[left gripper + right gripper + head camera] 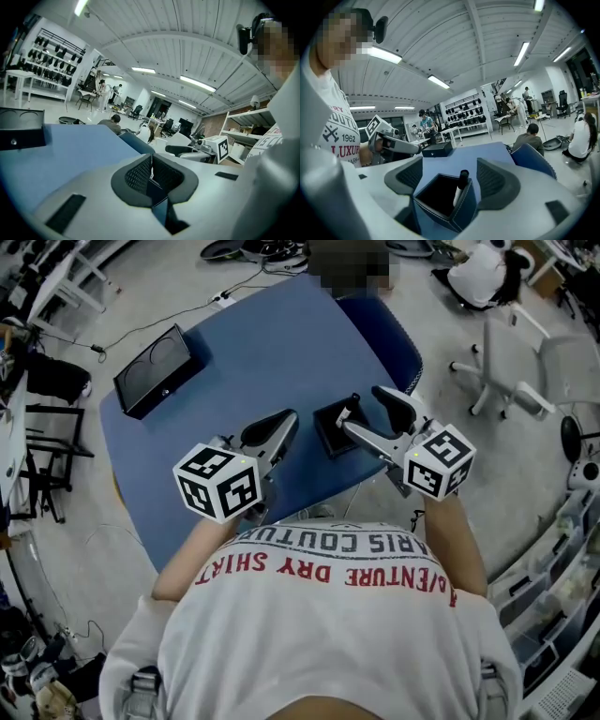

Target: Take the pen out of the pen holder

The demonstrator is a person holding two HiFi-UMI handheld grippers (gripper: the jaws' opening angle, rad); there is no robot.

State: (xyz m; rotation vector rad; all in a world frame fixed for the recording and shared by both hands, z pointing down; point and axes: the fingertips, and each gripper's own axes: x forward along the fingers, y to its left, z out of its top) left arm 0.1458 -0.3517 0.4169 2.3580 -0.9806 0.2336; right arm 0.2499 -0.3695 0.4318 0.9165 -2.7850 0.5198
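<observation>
Head view: pen (345,415) in square holder (322,433), possibly leather.

Big open hall: ribbed white ceiling (487,42), strip lights (384,55), grey floor (525,493). Blue table (253,352) sat under the left gripper (281,427) and right gripper (361,409). White office chair (516,371) stood right of the right gripper, off the table. Wall rack (464,112) of dark items was far ahead of it. Black frame rack (47,456) stood well left of the left gripper.

Open lab hall: wall racks (464,110), office chairs (511,362), strip lights (384,55).
</observation>
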